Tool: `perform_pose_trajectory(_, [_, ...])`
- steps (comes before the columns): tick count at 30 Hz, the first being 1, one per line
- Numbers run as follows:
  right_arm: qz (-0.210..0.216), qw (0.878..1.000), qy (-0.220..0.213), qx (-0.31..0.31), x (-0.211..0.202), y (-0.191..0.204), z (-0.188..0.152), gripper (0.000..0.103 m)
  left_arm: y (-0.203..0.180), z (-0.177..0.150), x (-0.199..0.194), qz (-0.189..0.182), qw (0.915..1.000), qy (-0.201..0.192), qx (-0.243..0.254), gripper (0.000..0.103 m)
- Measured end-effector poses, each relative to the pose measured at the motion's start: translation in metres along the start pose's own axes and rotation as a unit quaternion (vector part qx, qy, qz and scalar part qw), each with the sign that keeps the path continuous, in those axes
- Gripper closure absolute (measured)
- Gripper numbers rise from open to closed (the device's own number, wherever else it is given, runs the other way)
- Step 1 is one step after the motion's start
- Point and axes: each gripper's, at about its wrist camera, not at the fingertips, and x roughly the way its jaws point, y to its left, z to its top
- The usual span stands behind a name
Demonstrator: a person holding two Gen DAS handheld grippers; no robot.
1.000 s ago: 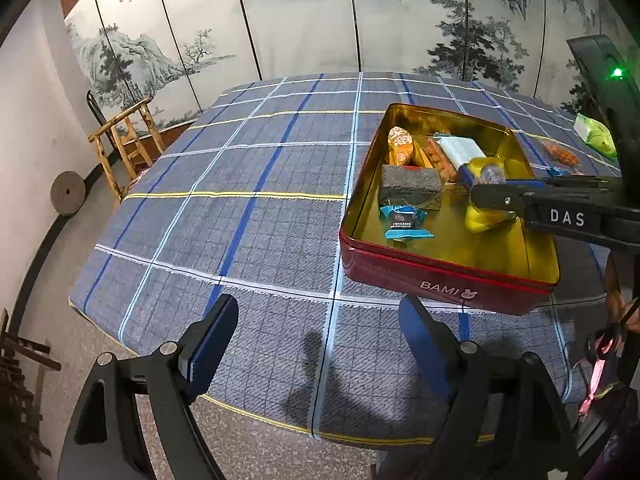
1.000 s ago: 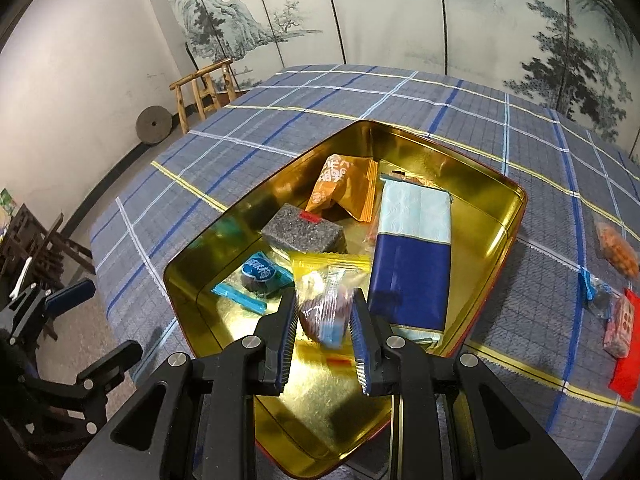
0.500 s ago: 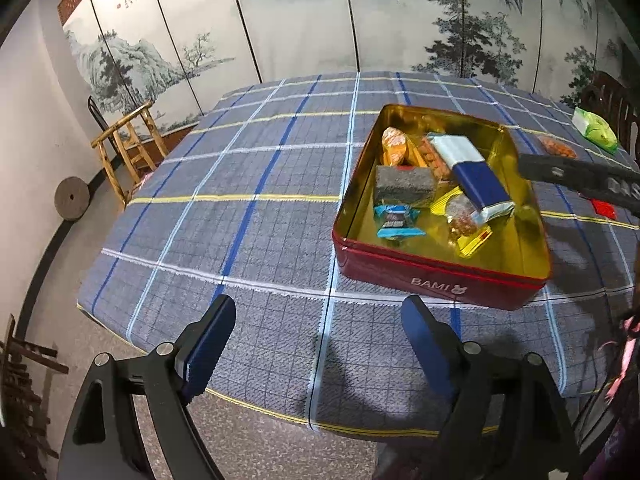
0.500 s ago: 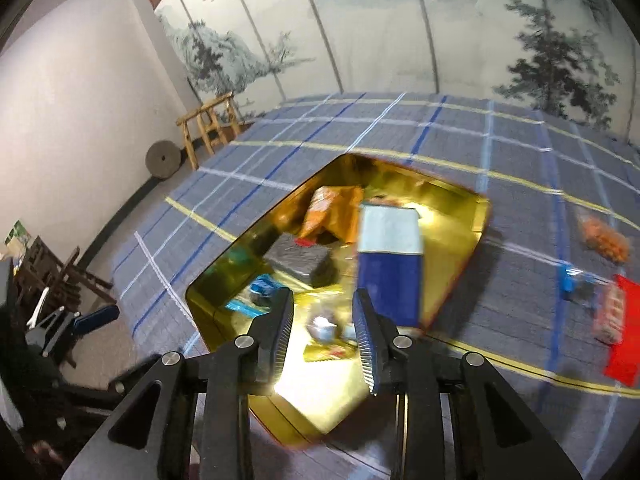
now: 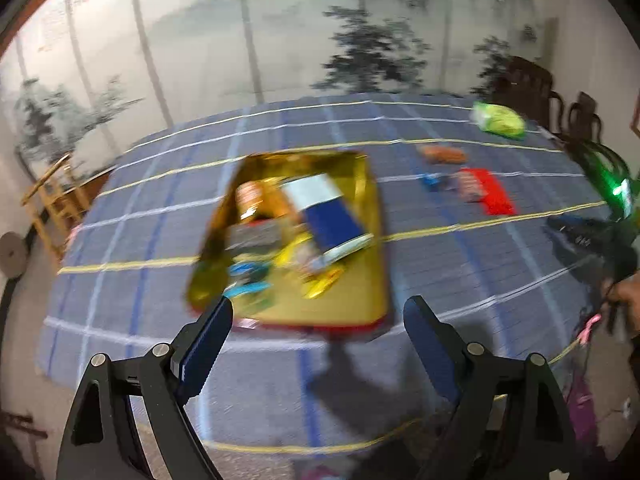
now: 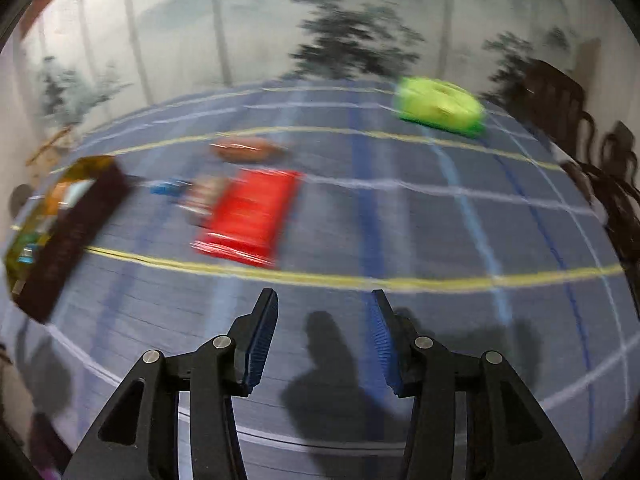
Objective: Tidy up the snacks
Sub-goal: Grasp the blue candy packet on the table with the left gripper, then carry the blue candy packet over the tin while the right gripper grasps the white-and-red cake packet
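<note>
Two hand-held tongs hover over a surface (image 6: 400, 216) covered in blue checked cloth; both views are smeared by motion. The right tongs (image 6: 325, 300) are empty, their jaws part-way apart and just now opening. Ahead of them and a little to the left lies a red snack packet (image 6: 250, 216), flat, its long axis running away from the tongs and leaning slightly right. Just beyond its left edge are a small blue sweet (image 6: 164, 189) and an orange packet (image 6: 244, 149); a green bag (image 6: 440, 110) lies farther off to the right. The gold tin (image 5: 360, 208), already holding several snacks, sits directly ahead of the left tongs (image 5: 318, 316), which are wide and empty. The right tongs look nearer the loose snacks.
</note>
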Motion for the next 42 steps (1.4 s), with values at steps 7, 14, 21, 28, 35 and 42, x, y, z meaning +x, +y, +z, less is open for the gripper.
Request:
perform_pose_trajectory(7, [0.01, 0.999, -0.005, 0.043, 0.012, -0.047, -0.015, 0.053, -0.064, 0.058, 0.038, -0.085, 0.9892, -0.018, 0.118, 0.022])
perform_pose_trajectory(14, [0.05, 0.997, -0.021, 0.046, 0.014, -0.054, -0.018, 0.046, -0.129, 0.103, 0.11, -0.124, 0.9489, 0.0, 0.29, 0.028])
perform_pose_trajectory(21, [0.083, 0.995, -0.027, 0.058, 0.011, -0.058, -0.023, 0.039, -0.146, 0.138, 0.186, -0.178, 0.9118, 0.081, 0.361, 0.051])
perform_pose_trajectory(28, [0.09, 0.994, -0.027, 0.054, 0.013, -0.057, -0.021, 0.034, -0.159, 0.149, 0.222, -0.217, 0.8863, 0.108, 0.395, 0.059])
perform_pose_trajectory(35, [0.093, 0.994, -0.027, 0.055, 0.013, -0.057, -0.021, 0.031, -0.162, 0.147, 0.243, -0.237, 0.8802, 0.158, 0.379, 0.077])
perform_pose_trajectory(42, [0.085, 0.995, -0.025, 0.051, 0.013, -0.056, -0.021, 0.03, -0.151, 0.129, 0.196, -0.166, 0.9385, 0.151, 0.263, 0.08])
